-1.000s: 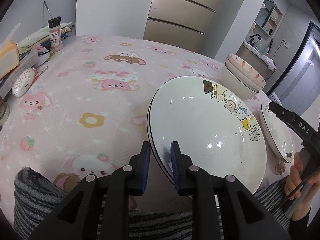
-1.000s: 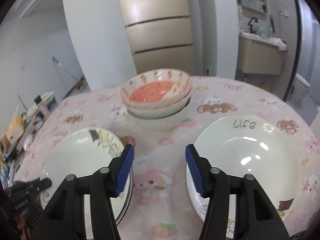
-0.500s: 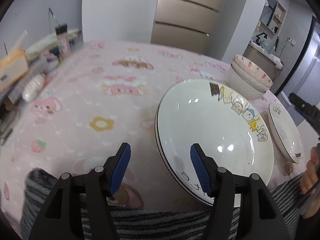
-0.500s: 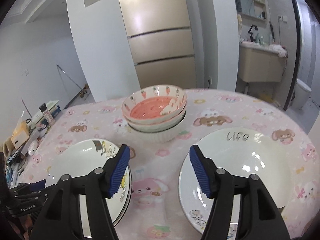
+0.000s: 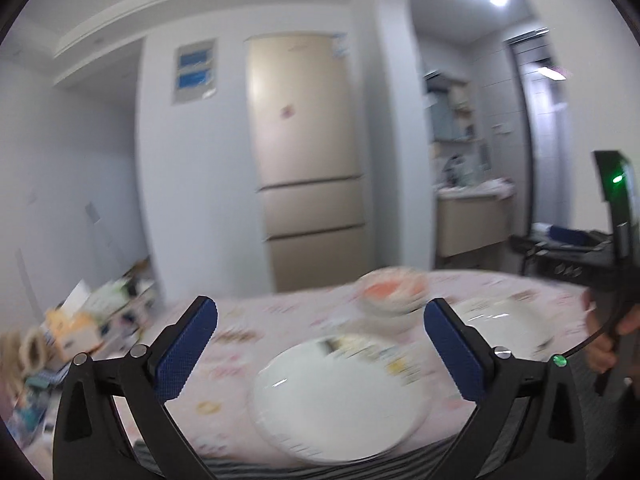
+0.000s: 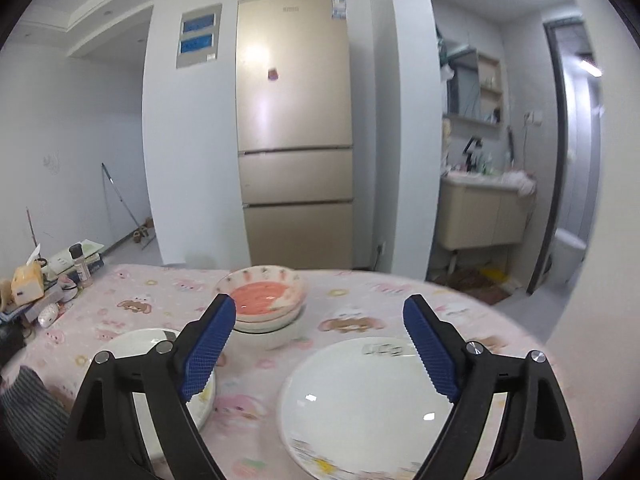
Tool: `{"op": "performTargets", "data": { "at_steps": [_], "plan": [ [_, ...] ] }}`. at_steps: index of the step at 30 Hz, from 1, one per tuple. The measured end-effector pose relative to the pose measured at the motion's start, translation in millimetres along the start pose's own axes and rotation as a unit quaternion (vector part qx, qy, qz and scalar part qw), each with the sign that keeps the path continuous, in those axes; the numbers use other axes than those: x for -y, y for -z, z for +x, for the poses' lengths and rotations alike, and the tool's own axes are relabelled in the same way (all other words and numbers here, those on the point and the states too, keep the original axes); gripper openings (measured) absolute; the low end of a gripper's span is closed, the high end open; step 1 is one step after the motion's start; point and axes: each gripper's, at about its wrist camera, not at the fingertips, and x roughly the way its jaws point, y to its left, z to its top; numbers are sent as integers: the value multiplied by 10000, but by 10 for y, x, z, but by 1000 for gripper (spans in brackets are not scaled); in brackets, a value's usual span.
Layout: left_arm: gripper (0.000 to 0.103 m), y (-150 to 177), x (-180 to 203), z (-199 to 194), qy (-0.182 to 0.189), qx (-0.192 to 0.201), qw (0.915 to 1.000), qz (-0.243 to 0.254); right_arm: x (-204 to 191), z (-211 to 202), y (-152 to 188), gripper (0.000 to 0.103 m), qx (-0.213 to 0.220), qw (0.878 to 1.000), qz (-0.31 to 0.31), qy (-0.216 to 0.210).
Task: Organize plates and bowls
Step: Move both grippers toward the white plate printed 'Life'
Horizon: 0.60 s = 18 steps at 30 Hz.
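Note:
My left gripper (image 5: 320, 316) is wide open and empty, raised above a stack of white cartoon plates (image 5: 340, 396) on the pink tablecloth; this view is blurred. My right gripper (image 6: 320, 316) is wide open and empty above a white plate marked "Life" (image 6: 368, 404). The cartoon plate stack also shows at the left of the right wrist view (image 6: 140, 344). A stack of bowls with a carrot-patterned bowl on top (image 6: 262, 298) stands behind the plates; it also shows in the left wrist view (image 5: 390, 290). The other plate lies to its right (image 5: 504, 328).
The round table (image 6: 120, 304) has a pink cartoon cloth. Boxes, a bottle (image 6: 80, 266) and clutter sit at its left edge. A beige fridge (image 6: 294, 128) stands behind. The hand holding the right gripper (image 5: 612, 332) shows at the right of the left wrist view.
My left gripper let go of the cartoon plate, opened wide and lifted up and back. My right gripper also rose and pulled back, staying open.

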Motion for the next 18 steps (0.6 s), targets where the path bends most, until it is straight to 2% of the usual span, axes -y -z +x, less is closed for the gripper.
{"op": "performTargets", "data": {
  "at_steps": [6,8,10,15,18],
  "plan": [
    [103,-234,283,-53,757,344,9959,-360,540,-438,-198,88,174,9987,395,266],
    [103,-327,461,41,688,424,9966,-174,727,-595,-273,88,254,9976,522,374],
    [103,-419,632,152,703,395,9967,11,932,-734,-332,88,240,9967,573,532],
    [103,-490,943,435,788,105,9966,-214,1227,-775,-357,90,60,9968,121,782],
    [103,-400,1110,643,921,-235,9943,-478,1373,-755,-295,90,-227,9981,369,428]
  ]
}}
